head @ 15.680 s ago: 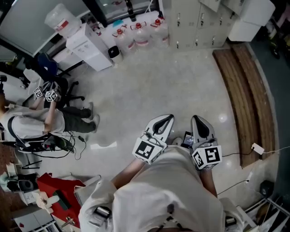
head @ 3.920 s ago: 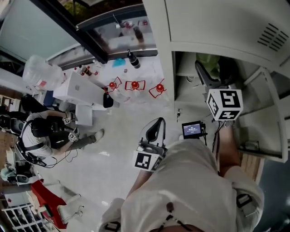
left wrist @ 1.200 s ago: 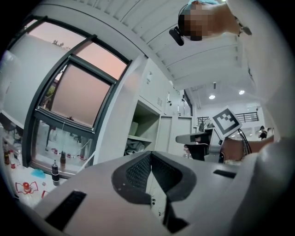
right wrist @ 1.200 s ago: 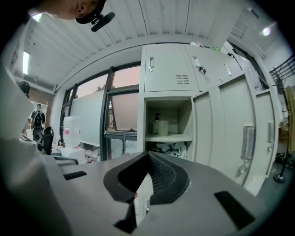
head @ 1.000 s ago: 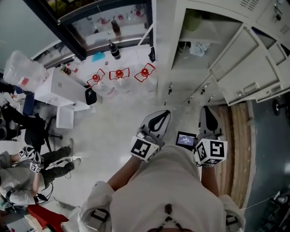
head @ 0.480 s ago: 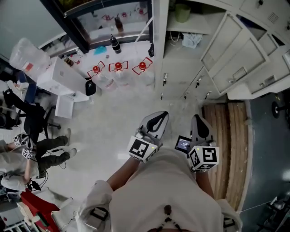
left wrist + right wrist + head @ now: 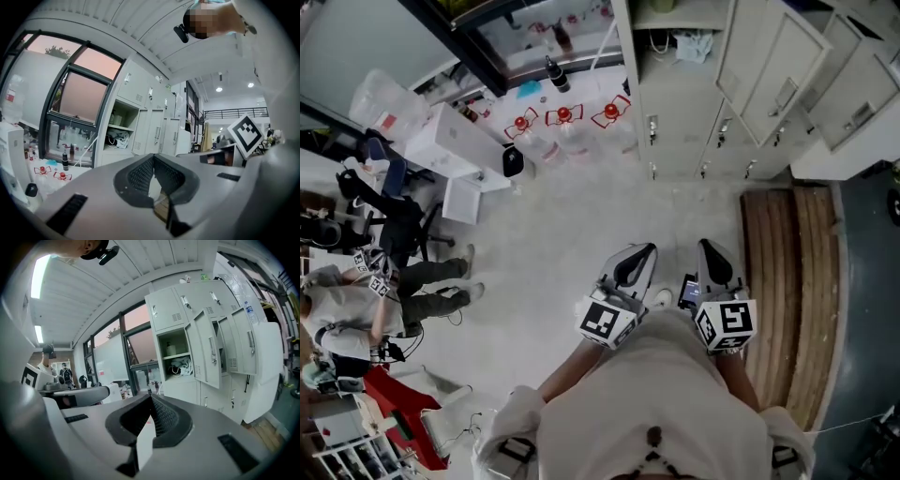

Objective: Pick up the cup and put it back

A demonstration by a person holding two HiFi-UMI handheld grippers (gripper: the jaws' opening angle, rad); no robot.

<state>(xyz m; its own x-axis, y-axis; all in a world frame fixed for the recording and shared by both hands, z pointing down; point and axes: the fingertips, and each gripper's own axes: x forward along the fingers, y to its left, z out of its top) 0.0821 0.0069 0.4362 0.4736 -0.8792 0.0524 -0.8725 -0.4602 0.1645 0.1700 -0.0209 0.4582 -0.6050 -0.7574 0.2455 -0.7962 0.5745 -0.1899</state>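
The lockers (image 7: 694,103) stand ahead, and one open compartment (image 7: 173,355) holds a greenish cup (image 7: 170,344) on its upper shelf, with crumpled cloth and cables below. In the left gripper view the same compartment (image 7: 119,133) shows small and far off. The head view cuts the shelf off at its top edge. My left gripper (image 7: 645,249) and right gripper (image 7: 706,246) hang side by side in front of my torso, well short of the lockers. Both are shut with nothing between the jaws; the tips meet in each gripper view (image 7: 153,156) (image 7: 151,396).
Locker doors (image 7: 769,66) swing open to the right of the compartment. Red-capped water jugs (image 7: 564,117) and a dark bottle (image 7: 553,70) stand by the window at left. A wooden strip (image 7: 792,281) runs along the floor at right. A seated person (image 7: 356,300) is at far left.
The head view has tipped down and away from the lockers, so the open shelf has slid to the top edge. Both grippers keep their place before my torso, still shut.
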